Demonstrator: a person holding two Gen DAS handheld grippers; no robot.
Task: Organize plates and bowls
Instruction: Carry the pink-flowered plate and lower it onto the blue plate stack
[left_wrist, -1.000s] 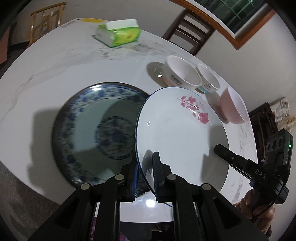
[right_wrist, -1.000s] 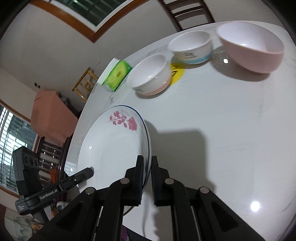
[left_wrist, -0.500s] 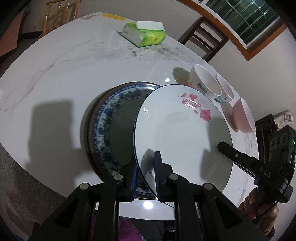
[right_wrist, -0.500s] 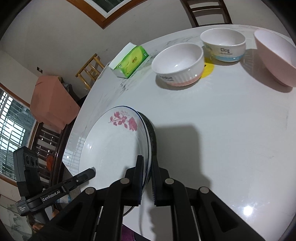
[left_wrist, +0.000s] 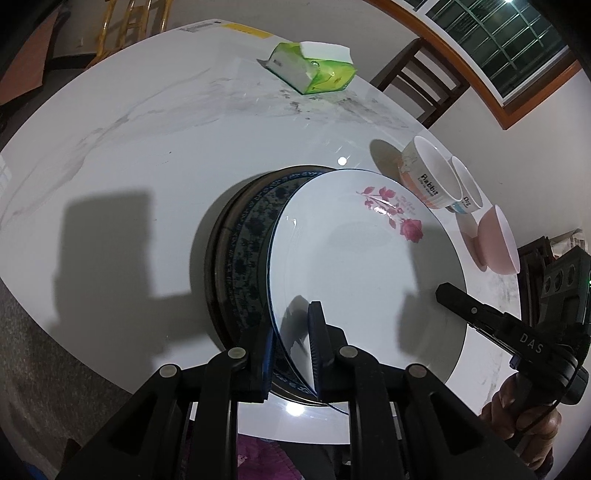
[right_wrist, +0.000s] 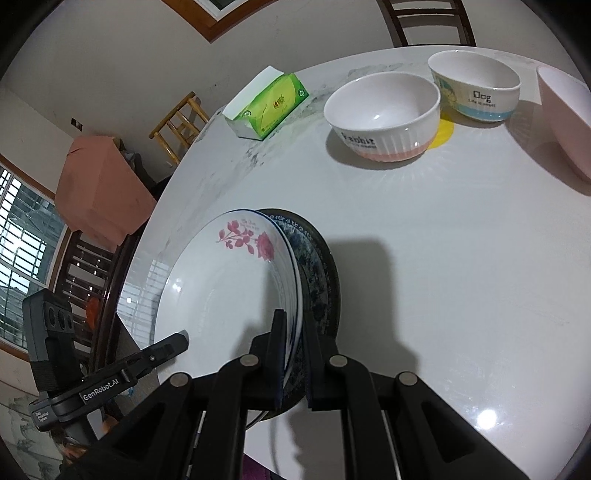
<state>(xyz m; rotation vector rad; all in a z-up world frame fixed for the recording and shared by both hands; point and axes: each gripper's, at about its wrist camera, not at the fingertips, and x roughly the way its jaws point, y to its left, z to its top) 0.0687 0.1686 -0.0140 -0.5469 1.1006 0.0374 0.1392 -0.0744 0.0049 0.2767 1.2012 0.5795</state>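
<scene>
A white plate with a pink rose (left_wrist: 354, 266) is held by both grippers just over a blue patterned plate (left_wrist: 251, 236) on the round white table (left_wrist: 147, 155). My left gripper (left_wrist: 291, 332) is shut on the rose plate's near rim. My right gripper (right_wrist: 293, 332) is shut on its opposite rim; the rose plate (right_wrist: 221, 295) nearly covers the blue plate (right_wrist: 314, 266). A white "Rabbit" bowl (right_wrist: 384, 114), a "Dog" bowl (right_wrist: 476, 85) and a pink bowl (right_wrist: 565, 122) stand apart at the table's far side.
A green tissue box (left_wrist: 314, 70) lies near the far table edge, also in the right wrist view (right_wrist: 269, 103). Wooden chairs (left_wrist: 417, 81) stand around the table. A yellow mat (right_wrist: 443, 133) lies between the Rabbit and Dog bowls.
Both grippers have carried the rose plate leftward and down over the blue plate; it now covers most of the blue plate instead of only its right edge.
</scene>
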